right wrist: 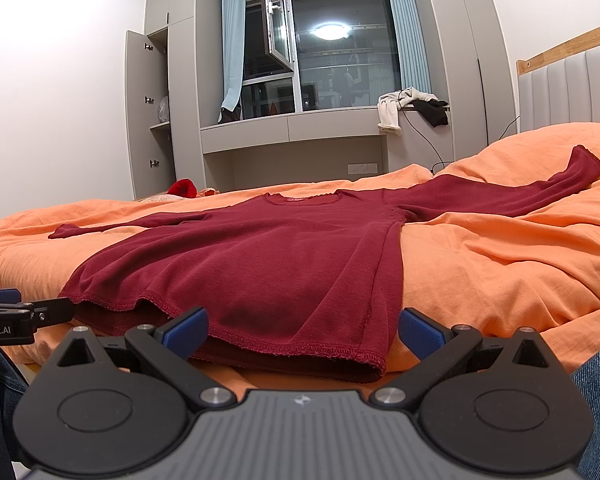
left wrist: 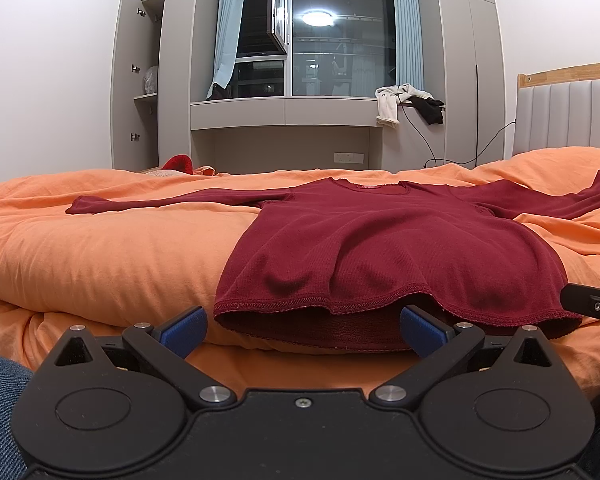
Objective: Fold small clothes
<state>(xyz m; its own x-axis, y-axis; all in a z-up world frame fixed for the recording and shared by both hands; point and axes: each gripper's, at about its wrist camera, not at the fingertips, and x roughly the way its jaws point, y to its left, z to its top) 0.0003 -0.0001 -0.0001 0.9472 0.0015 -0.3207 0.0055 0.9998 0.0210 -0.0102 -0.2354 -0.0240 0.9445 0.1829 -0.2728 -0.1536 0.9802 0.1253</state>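
Left gripper [left wrist: 303, 330]: jaws wide apart, level with the hem of the dark red long-sleeved top [left wrist: 380, 240], left half of the hem in the gap, nothing clamped. Right gripper [right wrist: 303, 332]: jaws also wide apart, the hem's right corner between them, not gripped. The top lies flat, front up, sleeves spread to both sides, neckline away from the grippers.

Surface: orange duvet [left wrist: 100, 248], rumpled, on a bed with a padded headboard [left wrist: 568, 116] at right. Room: grey wardrobe [left wrist: 136, 80] with door open at left, dark window [left wrist: 340, 40] in the middle, blue curtains.

Clothes heaped on the sill [right wrist: 412, 108], a black cable hanging below. Something red [right wrist: 183, 188] past the bed's far edge. Denim-clad legs at the frame edges.
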